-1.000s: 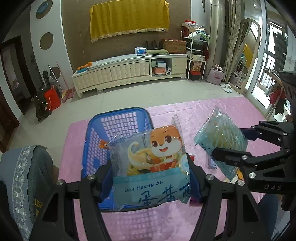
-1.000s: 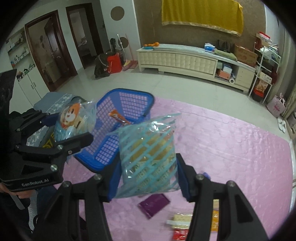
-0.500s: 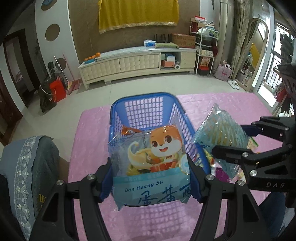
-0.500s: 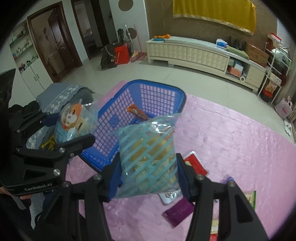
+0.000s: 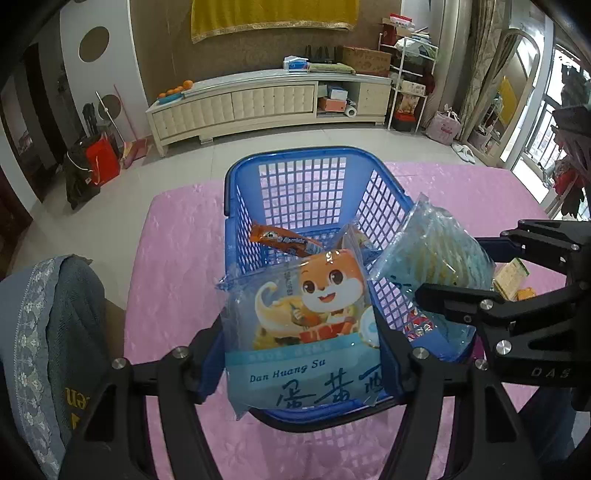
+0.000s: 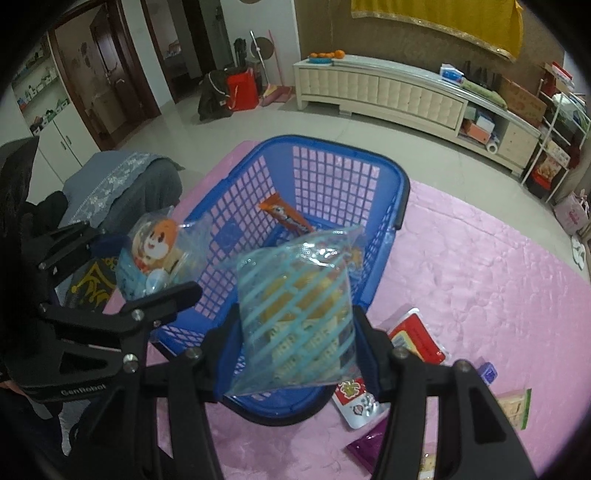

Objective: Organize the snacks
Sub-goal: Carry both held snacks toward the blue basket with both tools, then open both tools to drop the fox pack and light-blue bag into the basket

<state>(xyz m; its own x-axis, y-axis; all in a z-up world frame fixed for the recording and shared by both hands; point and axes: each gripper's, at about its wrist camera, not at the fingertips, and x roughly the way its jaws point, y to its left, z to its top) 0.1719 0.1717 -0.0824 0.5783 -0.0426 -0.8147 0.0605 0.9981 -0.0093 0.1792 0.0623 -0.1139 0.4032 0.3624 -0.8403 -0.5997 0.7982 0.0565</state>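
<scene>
Left claw (image 5: 301, 354) clamped on squirrel snack bag (image 5: 303, 325), right claw (image 6: 297, 345) on striped snack bag (image 6: 299, 321), both above blue basket (image 6: 384, 229) on pink tabletop (image 6: 480, 277); orange bar (image 5: 280, 240) inside.

Brown wall with yellow cloth (image 5: 273, 14) hung high. Long cream cabinet (image 5: 258, 103) beneath, oranges (image 5: 179, 88) at its left end. Pale tiled floor (image 5: 221, 155). Dark wooden doors (image 6: 110, 74) on side wall. Daylight through glass door (image 5: 535, 122). Cluttered white rack (image 5: 408, 88) beside cabinet.
</scene>
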